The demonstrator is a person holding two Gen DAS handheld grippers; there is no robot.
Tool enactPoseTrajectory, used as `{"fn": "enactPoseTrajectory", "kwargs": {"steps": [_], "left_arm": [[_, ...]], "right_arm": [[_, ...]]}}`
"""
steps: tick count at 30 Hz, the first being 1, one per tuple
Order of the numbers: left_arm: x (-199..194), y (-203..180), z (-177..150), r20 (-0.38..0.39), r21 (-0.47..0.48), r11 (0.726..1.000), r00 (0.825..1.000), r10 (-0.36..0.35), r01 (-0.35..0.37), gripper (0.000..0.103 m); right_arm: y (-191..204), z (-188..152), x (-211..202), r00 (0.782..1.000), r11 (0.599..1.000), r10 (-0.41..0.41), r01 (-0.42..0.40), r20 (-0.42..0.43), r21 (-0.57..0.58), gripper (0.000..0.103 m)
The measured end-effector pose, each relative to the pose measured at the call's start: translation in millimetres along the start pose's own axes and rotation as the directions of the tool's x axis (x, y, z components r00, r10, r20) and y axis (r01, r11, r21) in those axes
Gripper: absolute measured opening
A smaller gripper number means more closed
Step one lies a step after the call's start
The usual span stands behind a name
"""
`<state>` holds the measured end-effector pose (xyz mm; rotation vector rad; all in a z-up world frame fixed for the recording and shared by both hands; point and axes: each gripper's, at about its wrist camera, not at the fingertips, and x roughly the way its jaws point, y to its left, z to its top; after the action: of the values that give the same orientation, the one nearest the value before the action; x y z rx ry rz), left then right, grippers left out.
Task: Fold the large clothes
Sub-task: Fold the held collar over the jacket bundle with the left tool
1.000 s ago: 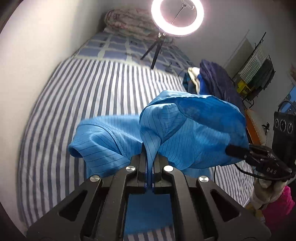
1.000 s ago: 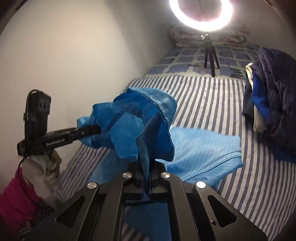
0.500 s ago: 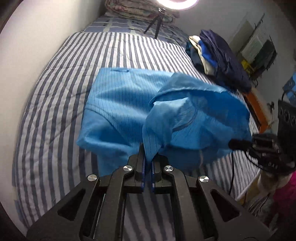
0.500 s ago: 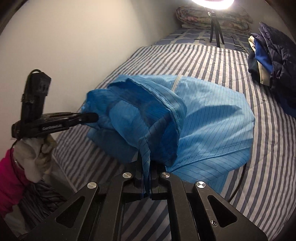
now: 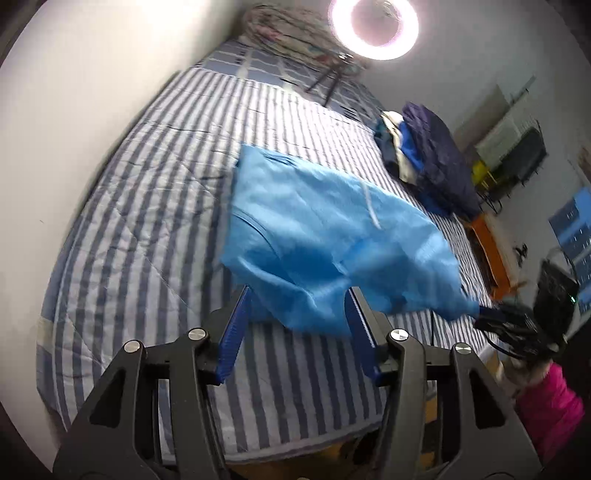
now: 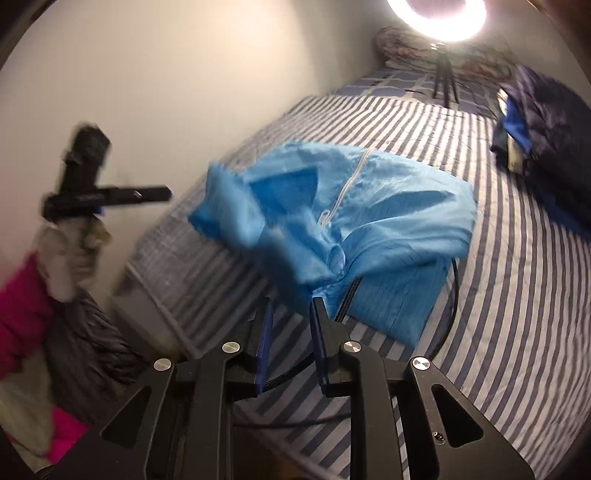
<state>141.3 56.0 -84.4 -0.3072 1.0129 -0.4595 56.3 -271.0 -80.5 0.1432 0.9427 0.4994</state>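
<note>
A light blue pinstriped garment point(image 5: 325, 229) with a white zipper lies folded over on the striped bed point(image 5: 155, 192); its near edge is blurred, still in the air. It also shows in the right wrist view point(image 6: 369, 221). My left gripper point(image 5: 297, 295) is open wide, the cloth edge hanging just beyond and between its blue-padded fingers. My right gripper point(image 6: 291, 306) is open, its fingertips just below the garment's near corner. In the left wrist view the right gripper point(image 5: 480, 312) sits at the cloth's right tip. In the right wrist view the left gripper point(image 6: 166, 192) is apart from the cloth.
A pile of dark blue and white clothes point(image 5: 424, 166) lies at the bed's right side. A ring light on a tripod point(image 5: 373, 26) stands at the far end by a rolled quilt. A wall runs along the left. A black cable point(image 6: 452, 295) lies by the garment.
Both grippers have opened and let go of the garment. The lifted half has dropped forward over the rest on the bed.
</note>
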Motion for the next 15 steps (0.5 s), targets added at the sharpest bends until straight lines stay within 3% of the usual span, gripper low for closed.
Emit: {"fn": "enactPoseTrajectory", "kwargs": {"steps": [3, 7, 11, 15], "left_arm": [[11.9, 12.9, 10.0, -0.019, -0.055, 0.998, 1.000, 0.005, -0.006, 0.054], [36.5, 32.3, 21.3, -0.065, -0.111, 0.993, 0.997, 0.028, -0.035, 0.055], [62.5, 53.1, 23.9, -0.120, -0.170, 0.983, 0.992, 0.043, -0.063, 0.055], [78.2, 72.6, 23.4, -0.140, -0.269, 0.963, 0.990, -0.031, -0.007, 0.053]], "right_arm": [[-13.7, 0.1, -11.6, 0.999, 0.996, 0.036, -0.039, 0.040, 0.082, 0.029], [-42.4, -2.5, -18.7, 0.989, 0.966, 0.117, -0.134, 0.091, 0.222, 0.030], [-60.8, -4.2, -11.9, 0.995, 0.946, 0.066, -0.085, 0.072, 0.312, 0.031], [-82.0, -1.1, 7.1, 0.998, 0.916, 0.042, -0.055, 0.040, 0.397, 0.031]]}}
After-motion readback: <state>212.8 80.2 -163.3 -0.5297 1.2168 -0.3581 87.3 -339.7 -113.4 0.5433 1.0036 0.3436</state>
